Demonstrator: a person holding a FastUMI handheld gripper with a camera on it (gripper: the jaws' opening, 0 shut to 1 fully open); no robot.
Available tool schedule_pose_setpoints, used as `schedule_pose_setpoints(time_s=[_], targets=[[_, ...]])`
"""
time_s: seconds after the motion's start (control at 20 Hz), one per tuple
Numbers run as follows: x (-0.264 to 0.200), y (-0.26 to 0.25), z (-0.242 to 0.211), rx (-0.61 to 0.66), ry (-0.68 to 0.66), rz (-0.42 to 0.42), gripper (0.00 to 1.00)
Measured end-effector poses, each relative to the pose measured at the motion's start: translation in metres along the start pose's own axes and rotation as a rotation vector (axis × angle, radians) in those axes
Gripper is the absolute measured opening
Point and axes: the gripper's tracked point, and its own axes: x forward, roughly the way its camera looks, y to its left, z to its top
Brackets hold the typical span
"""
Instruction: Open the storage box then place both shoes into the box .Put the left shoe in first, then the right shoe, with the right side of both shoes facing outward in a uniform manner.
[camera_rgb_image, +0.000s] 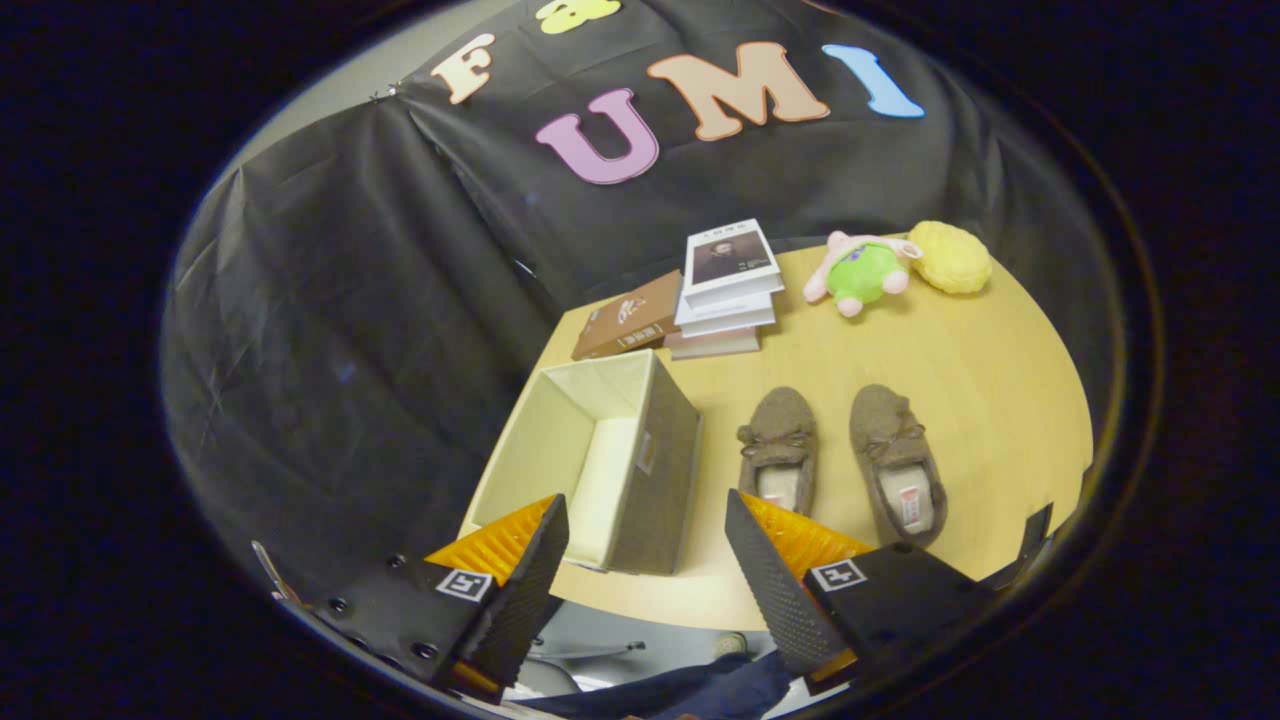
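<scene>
Your storage box (610, 455) stands open on the bench (980, 360); it is a grey fabric box with a pale cream lining, nothing visible inside it, set at the bench's near left corner just ahead of the tool's fingers; beside it to the right lie the two shoes, brown fuzzy slippers with small bows, toes pointing away from you; the left shoe (779, 448) sits just beside the box wall, the right shoe (896, 462) a little apart from it, both soles down with the pale insoles showing.

Beyond the box you have a brown book (628, 318) lying flat and a stack of books (727, 290) just beside it; farther right a plush toy (860, 272) in pink and green touches a yellow plush ball (950, 257); nothing lies between the tool and the shoes or the box.

Your tool (645, 570) hovers above the bench's near edge, looking down at a slant; its fingers are spread wide and hold nothing; the box's near right corner shows in the gap between them.
</scene>
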Motion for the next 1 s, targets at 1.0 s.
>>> schedule_pose_setpoints(time_s=[1.0], targets=[[0.140,-0.148,-0.061,-0.053,0.420,-0.223,0.77]])
